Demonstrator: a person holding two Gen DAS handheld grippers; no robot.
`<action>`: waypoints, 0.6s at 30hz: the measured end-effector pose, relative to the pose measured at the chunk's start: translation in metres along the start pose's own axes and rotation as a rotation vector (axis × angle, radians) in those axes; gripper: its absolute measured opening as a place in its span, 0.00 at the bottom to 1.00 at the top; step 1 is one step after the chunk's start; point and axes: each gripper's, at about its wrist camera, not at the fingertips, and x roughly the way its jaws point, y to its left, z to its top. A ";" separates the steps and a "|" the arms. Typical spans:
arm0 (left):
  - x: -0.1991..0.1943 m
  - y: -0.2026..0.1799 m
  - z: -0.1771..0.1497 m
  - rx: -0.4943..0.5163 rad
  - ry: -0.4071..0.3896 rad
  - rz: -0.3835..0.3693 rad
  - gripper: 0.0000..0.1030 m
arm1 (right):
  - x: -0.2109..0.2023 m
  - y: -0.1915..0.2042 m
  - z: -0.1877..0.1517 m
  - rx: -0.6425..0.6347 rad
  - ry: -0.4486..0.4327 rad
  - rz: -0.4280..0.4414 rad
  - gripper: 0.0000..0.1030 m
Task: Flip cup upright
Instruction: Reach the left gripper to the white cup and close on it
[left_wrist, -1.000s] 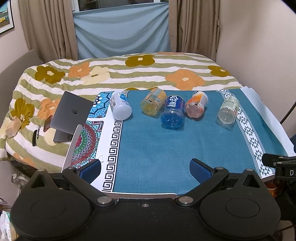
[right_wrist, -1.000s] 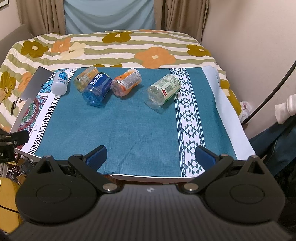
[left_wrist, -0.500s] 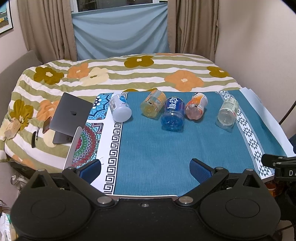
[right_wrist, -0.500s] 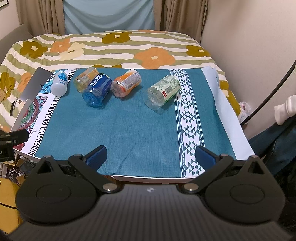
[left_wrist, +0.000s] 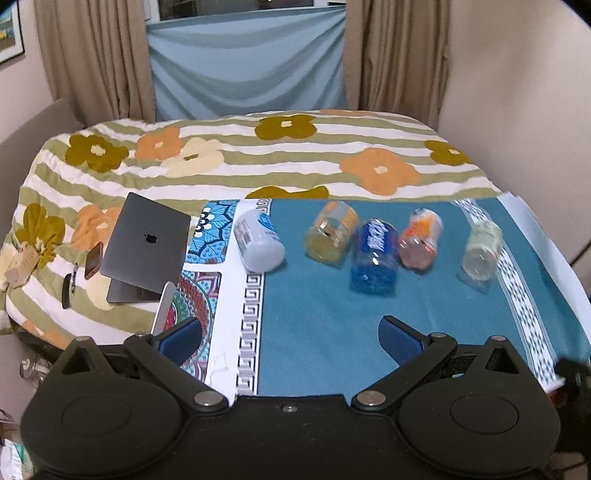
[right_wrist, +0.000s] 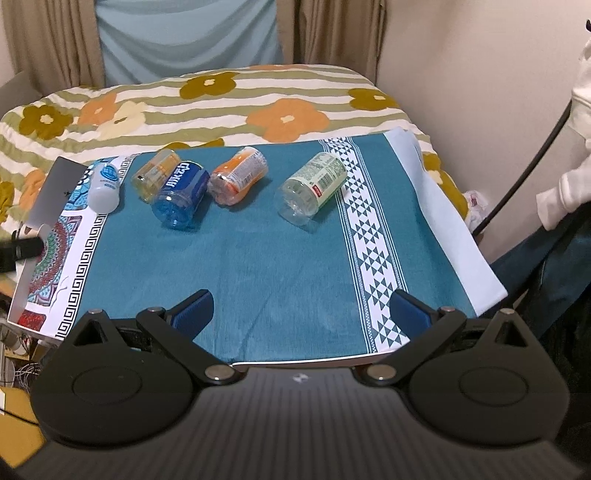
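Both views have crept forward since a second ago, so the five lying containers sit larger and lower in frame; none of them has rolled. We hold the left gripper (left_wrist: 290, 334) and the right gripper (right_wrist: 301, 308) over the near edge of the tabletop (right_wrist: 258, 266), jaws apart and holding nothing.

The containers lie on their sides in a row along the far edge: a white plastic cup (left_wrist: 258, 242) at the far left corner, a yellow clear jar (left_wrist: 331, 232) touching a blue clear bottle-cup (left_wrist: 375, 256), an orange-labelled clear cup (left_wrist: 419, 238), and a green-labelled clear cup (right_wrist: 314, 186) apart on the right.

We judge rolling the main risk: a round body nudged by one finger could run off the far edge onto the flowered striped bedspread (right_wrist: 240, 99), or the touching pair could knock each other.

Only the left view shows the grey laptop (left_wrist: 146, 247) whole; only the right view shows the green label sharply.
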 end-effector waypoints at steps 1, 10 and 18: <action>0.006 0.004 0.006 -0.015 0.008 -0.002 1.00 | 0.002 0.000 0.000 0.003 0.005 -0.001 1.00; 0.074 0.025 0.056 -0.116 0.088 0.039 1.00 | 0.040 0.005 0.018 -0.009 0.040 0.033 1.00; 0.141 0.032 0.100 -0.176 0.171 0.085 0.98 | 0.099 0.020 0.052 -0.073 0.085 0.110 1.00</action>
